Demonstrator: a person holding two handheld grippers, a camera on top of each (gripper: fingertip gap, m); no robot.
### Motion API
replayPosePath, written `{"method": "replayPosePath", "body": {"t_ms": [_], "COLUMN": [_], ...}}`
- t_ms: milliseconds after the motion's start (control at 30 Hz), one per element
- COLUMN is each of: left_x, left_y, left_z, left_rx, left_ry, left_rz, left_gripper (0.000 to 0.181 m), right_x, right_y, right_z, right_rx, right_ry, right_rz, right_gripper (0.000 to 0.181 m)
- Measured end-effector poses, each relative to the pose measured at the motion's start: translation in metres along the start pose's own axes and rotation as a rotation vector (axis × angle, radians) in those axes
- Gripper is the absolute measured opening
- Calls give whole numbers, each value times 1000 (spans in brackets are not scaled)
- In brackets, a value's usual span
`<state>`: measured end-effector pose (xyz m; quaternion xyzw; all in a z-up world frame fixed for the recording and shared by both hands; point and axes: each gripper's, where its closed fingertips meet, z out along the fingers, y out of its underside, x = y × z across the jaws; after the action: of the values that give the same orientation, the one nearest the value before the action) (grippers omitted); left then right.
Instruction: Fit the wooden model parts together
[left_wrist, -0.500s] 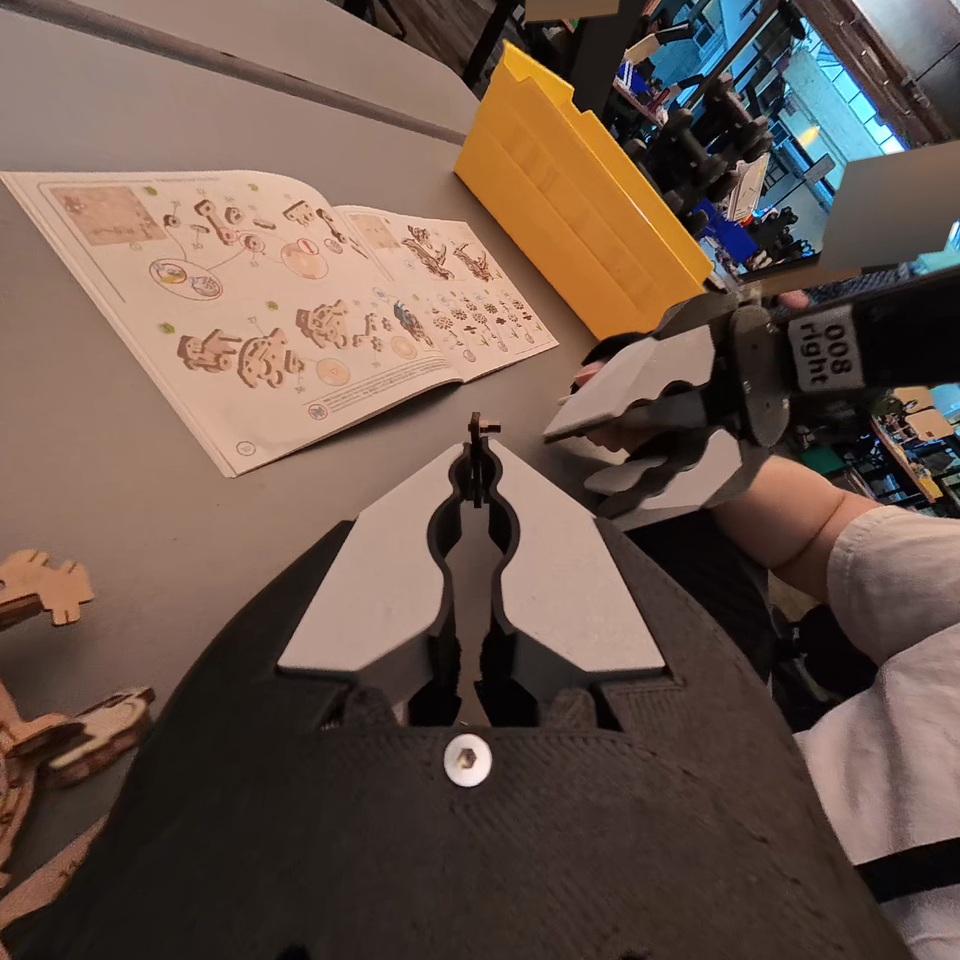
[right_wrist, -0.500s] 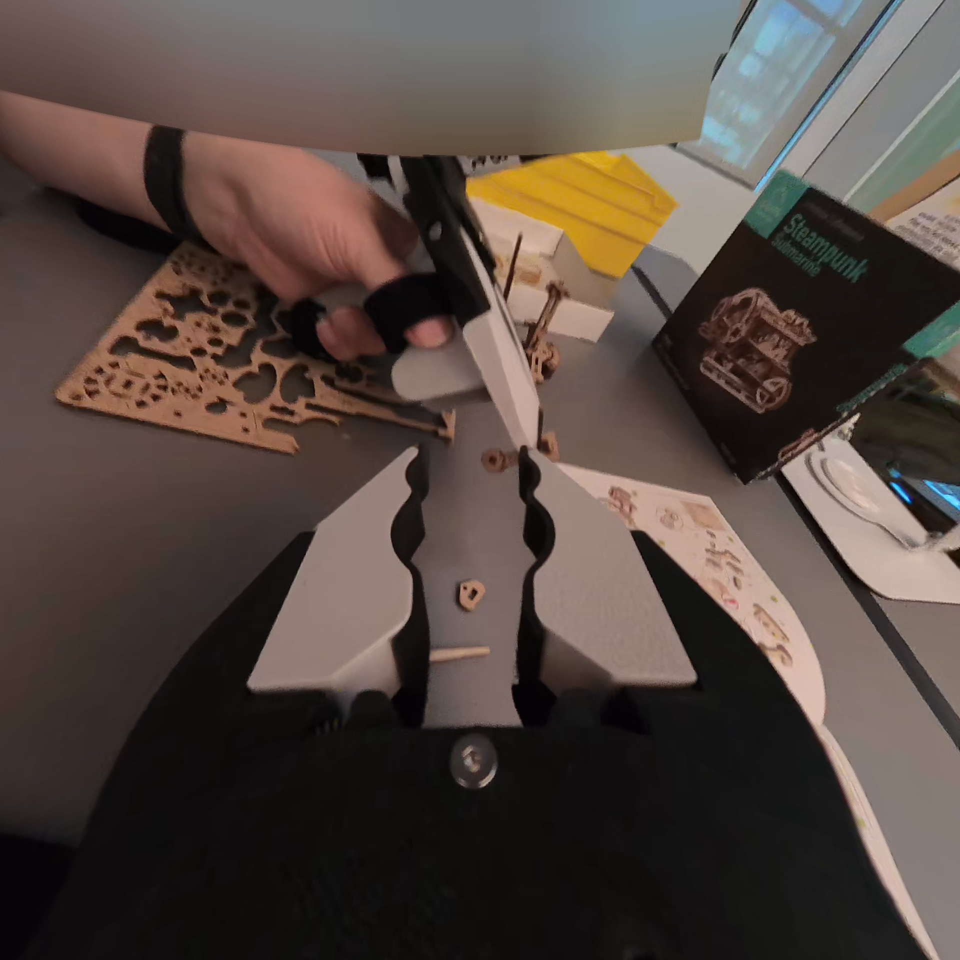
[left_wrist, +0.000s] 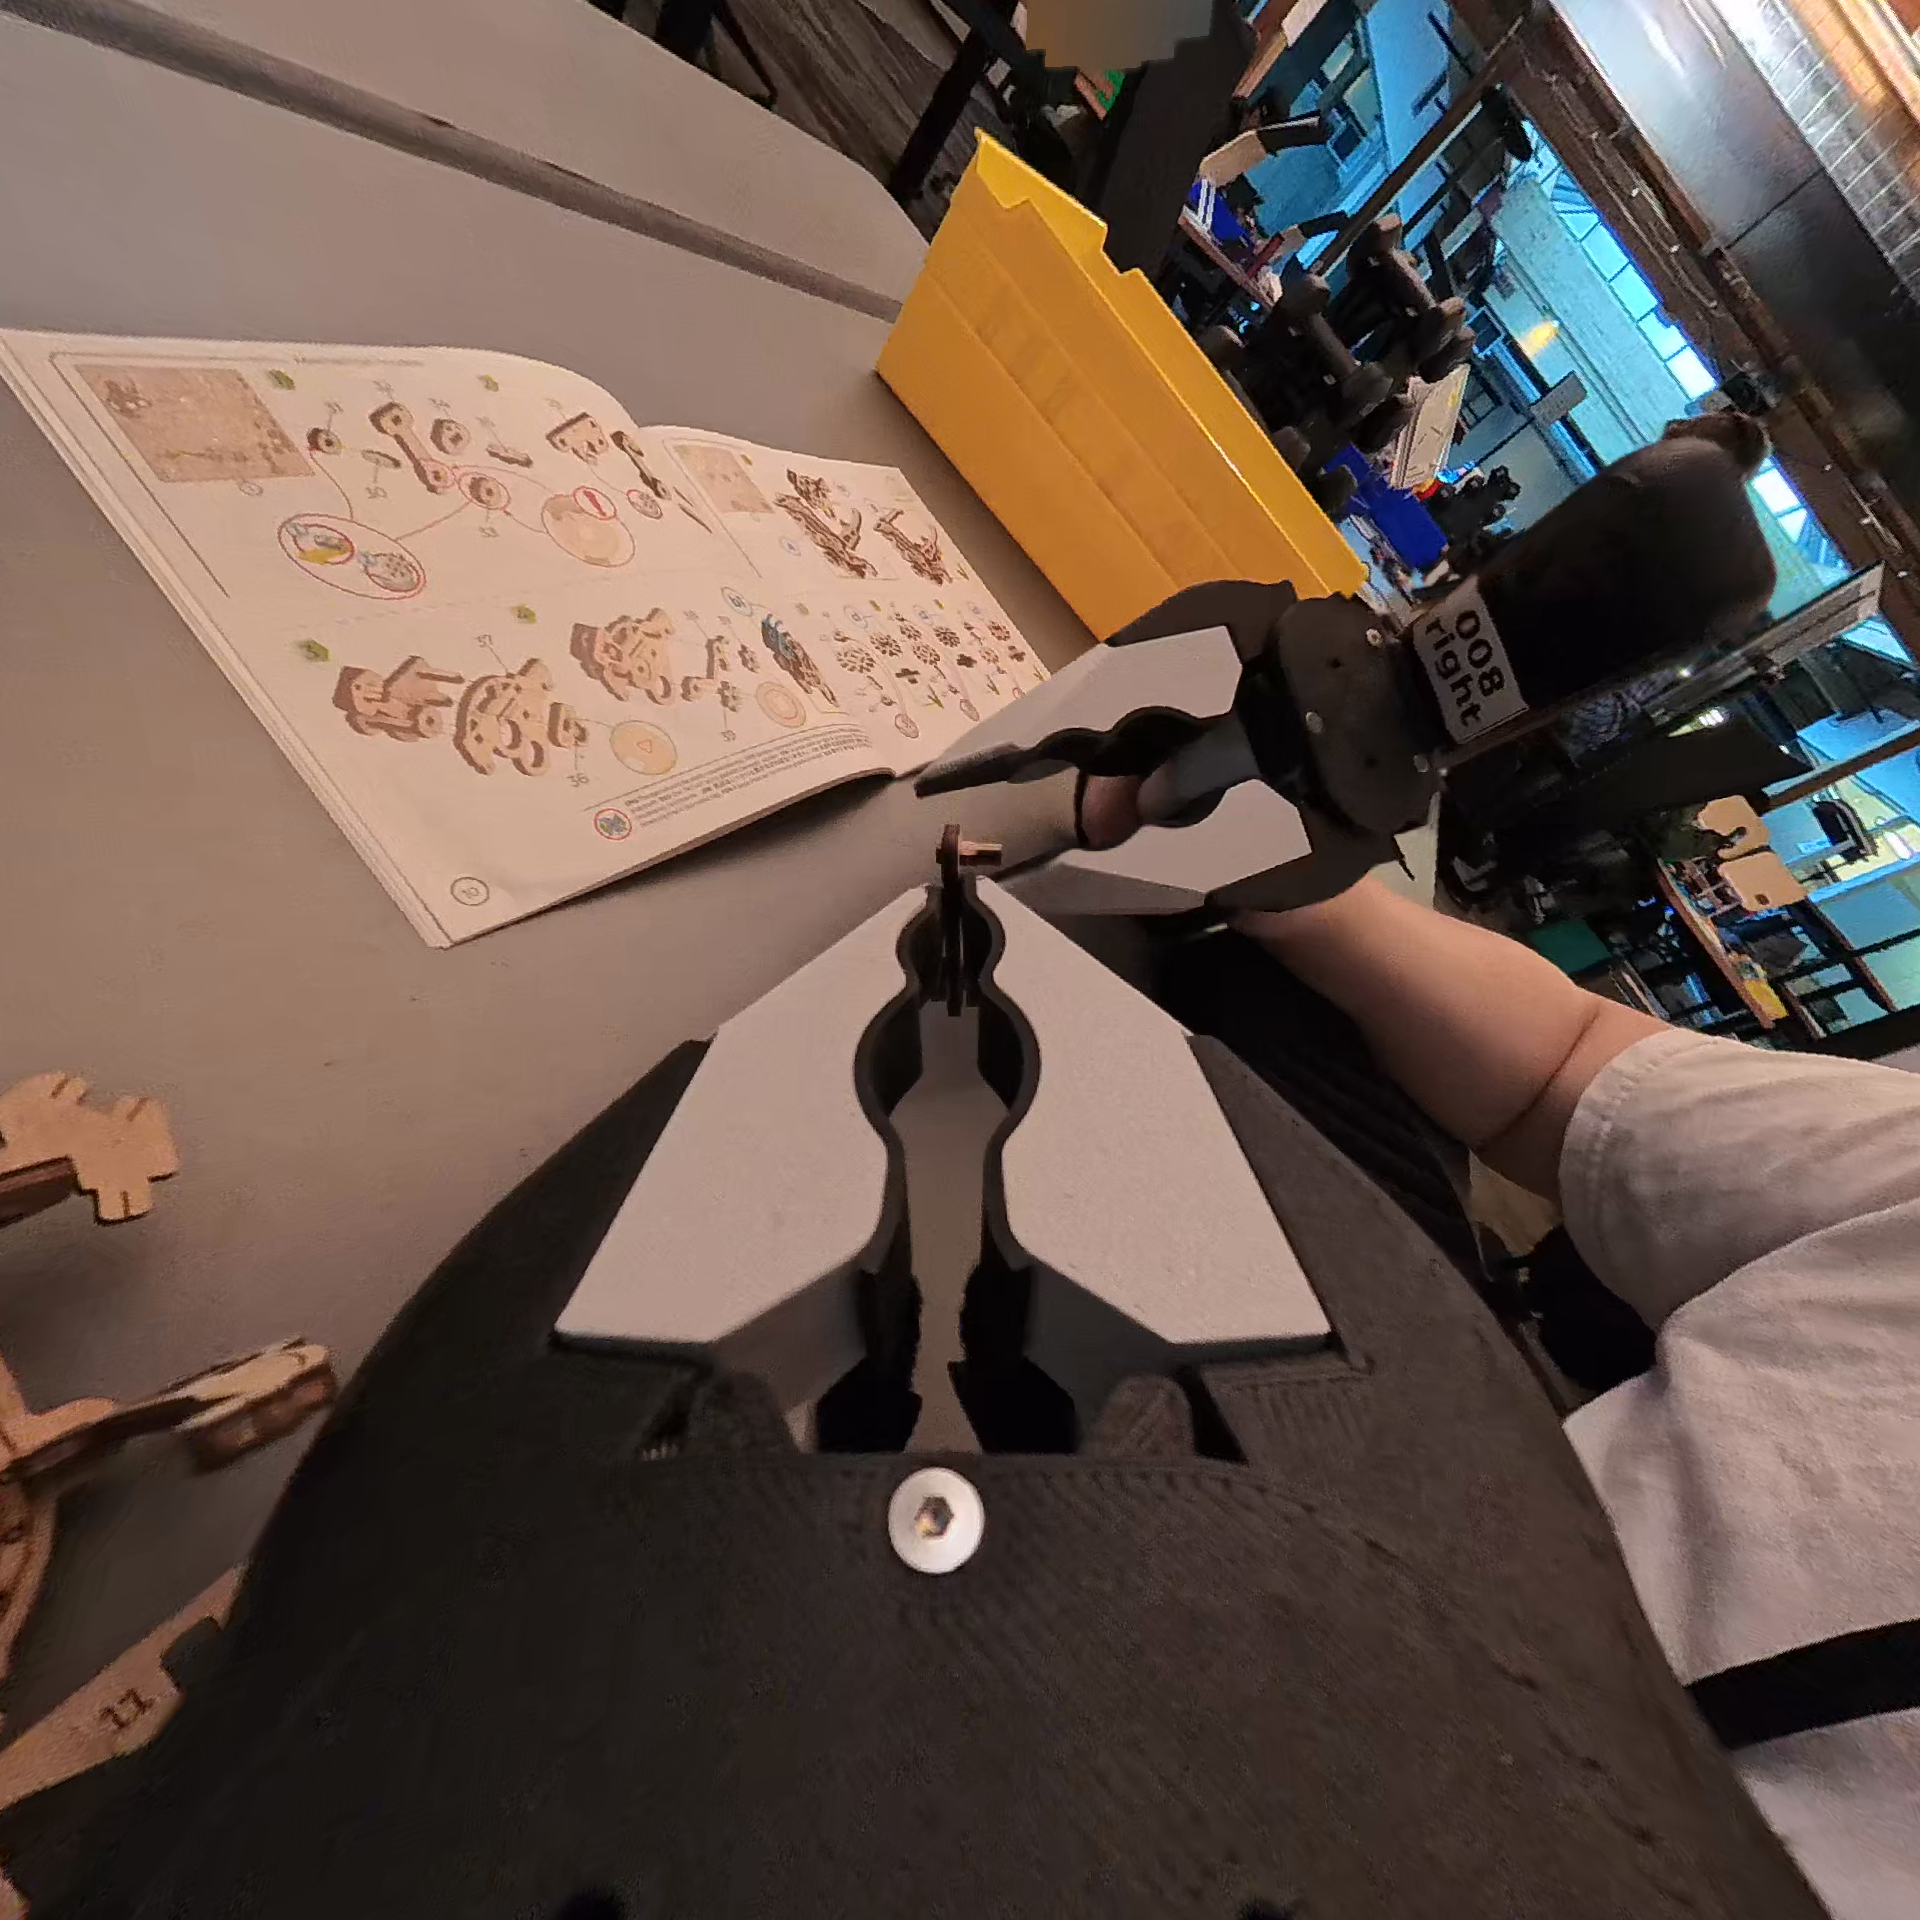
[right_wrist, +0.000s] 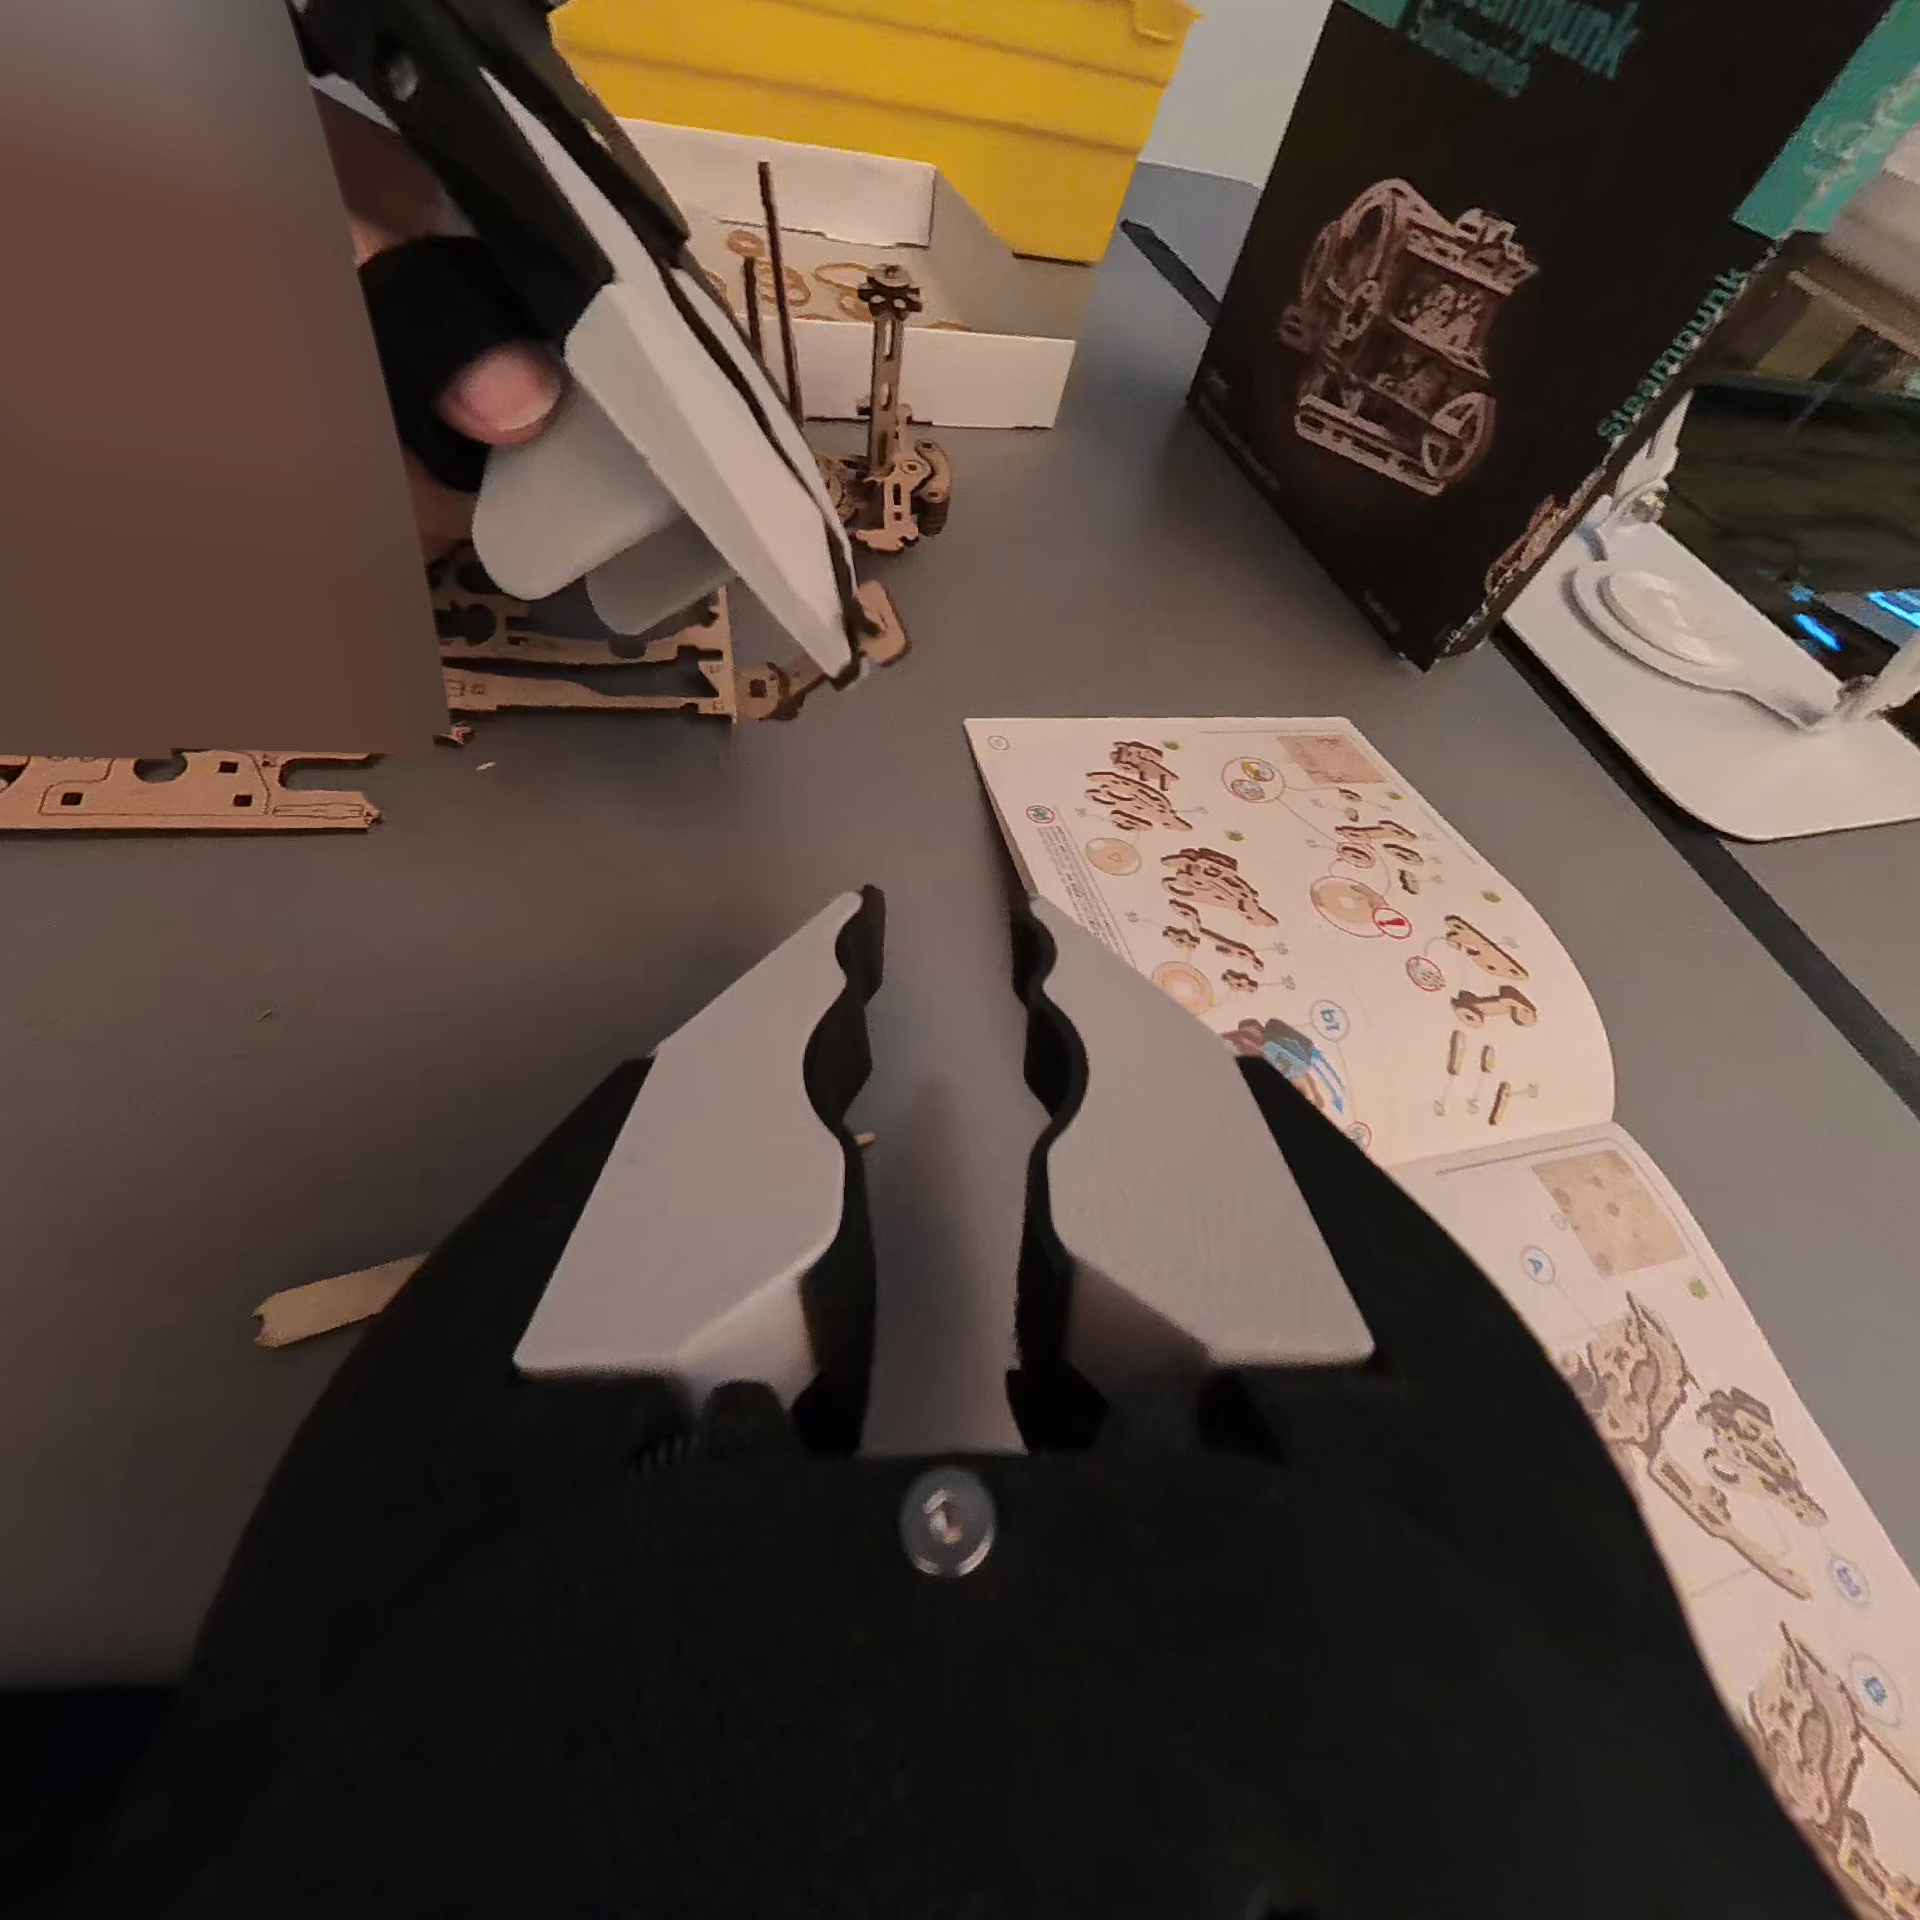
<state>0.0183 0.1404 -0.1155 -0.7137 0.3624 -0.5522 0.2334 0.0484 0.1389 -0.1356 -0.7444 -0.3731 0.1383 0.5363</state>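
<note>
My left gripper (left_wrist: 951, 914) pinches a thin wooden part (left_wrist: 954, 894) at its tips; light, brittle, I grip its flat faces. My right gripper (right_wrist: 945, 925) gapes empty beside it.

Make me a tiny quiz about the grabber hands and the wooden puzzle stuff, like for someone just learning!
1. True or false: the left gripper is shut on a small wooden part.
2. What lies open on the grey table beside the right gripper? A) instruction booklet B) a newspaper C) a map
3. Fill in: the right gripper's jaws are ____ and hold nothing.

Key: 1 true. 2 A. 3 open.
</note>
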Motion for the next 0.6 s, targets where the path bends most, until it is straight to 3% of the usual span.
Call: {"method": "replayPosePath", "body": {"t_ms": [600], "left_x": [-2], "left_y": [-11], "left_z": [-7], "left_rx": [52], "left_ry": [-4], "left_rz": [-10], "left_gripper": [0], "right_x": [23], "right_y": [3], "right_z": [-9], "right_rx": [18], "right_ry": [86], "right_rz": [66], "right_gripper": [16]}}
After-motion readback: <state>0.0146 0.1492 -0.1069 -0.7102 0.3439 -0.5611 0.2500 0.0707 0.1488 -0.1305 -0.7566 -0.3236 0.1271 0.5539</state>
